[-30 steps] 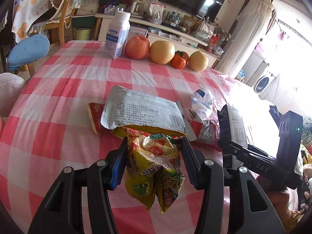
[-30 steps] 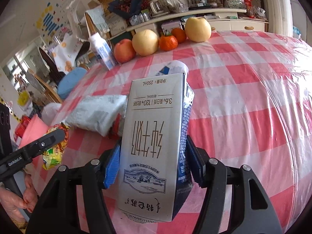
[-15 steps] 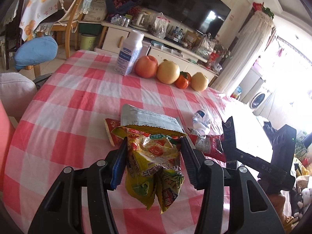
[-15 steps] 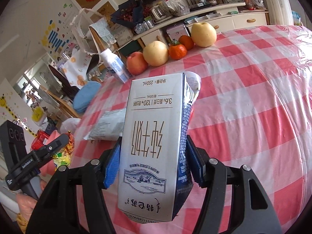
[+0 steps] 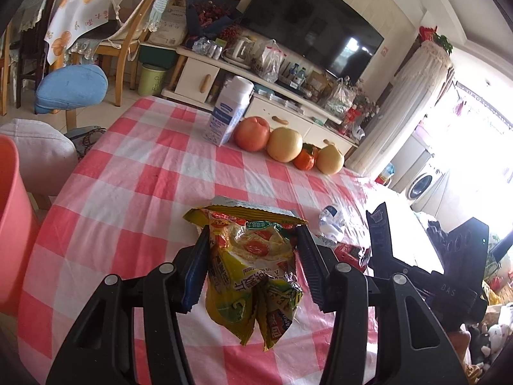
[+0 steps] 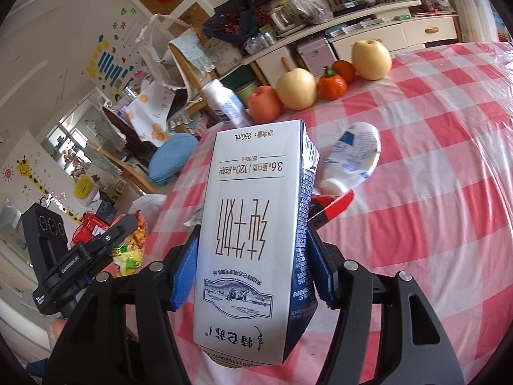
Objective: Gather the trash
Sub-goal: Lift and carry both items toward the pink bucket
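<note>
My left gripper (image 5: 251,243) is shut on a crumpled yellow snack bag (image 5: 253,276) and holds it above the checked tablecloth (image 5: 134,192). My right gripper (image 6: 253,240) is shut on a white and dark blue milk carton (image 6: 250,234), held upside down above the table. The carton and right gripper also show at the right of the left wrist view (image 5: 381,240). On the table lie a grey foil wrapper (image 5: 243,203), a squashed white bottle (image 6: 351,157) and a red wrapper (image 6: 333,207).
At the table's far edge stand a white milk bottle (image 5: 229,112), an apple (image 5: 251,133), two pears (image 5: 284,144) and a tangerine (image 5: 304,160). A pink bin (image 5: 12,224) rises at the left. Chairs and a blue cushion (image 5: 70,86) stand beyond.
Both grippers have risen and pulled back from the table with their loads. The grey wrapper has dropped mostly behind the snack bag. The pink bin has come into view at left.
</note>
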A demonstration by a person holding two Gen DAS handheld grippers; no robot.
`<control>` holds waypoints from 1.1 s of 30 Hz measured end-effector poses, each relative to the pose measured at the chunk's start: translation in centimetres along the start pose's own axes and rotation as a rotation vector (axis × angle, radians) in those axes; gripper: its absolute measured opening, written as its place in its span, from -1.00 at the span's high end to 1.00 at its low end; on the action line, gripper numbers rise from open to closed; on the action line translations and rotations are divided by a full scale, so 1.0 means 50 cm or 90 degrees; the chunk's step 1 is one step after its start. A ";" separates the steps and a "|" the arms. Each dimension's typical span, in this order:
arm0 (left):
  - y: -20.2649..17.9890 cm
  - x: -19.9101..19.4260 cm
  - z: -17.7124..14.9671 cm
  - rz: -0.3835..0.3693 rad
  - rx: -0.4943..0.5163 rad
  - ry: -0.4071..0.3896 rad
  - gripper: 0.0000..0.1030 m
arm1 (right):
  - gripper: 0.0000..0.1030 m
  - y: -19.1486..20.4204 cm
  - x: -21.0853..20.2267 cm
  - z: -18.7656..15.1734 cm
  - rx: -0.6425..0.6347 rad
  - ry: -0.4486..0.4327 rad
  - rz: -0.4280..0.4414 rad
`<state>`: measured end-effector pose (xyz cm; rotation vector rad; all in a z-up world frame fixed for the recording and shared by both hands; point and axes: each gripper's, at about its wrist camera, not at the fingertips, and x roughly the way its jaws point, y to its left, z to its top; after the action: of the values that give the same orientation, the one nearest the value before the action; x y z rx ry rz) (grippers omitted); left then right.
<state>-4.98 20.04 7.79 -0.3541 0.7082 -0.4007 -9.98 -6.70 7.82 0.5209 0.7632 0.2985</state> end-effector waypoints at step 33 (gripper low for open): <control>0.179 -0.149 0.044 0.114 -0.104 -0.133 -0.04 | -0.21 0.375 0.151 -0.009 -0.183 0.094 0.109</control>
<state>-6.51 31.66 9.50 -0.4754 0.5642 -0.1331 -6.39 12.39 13.45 0.2944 0.8033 0.6016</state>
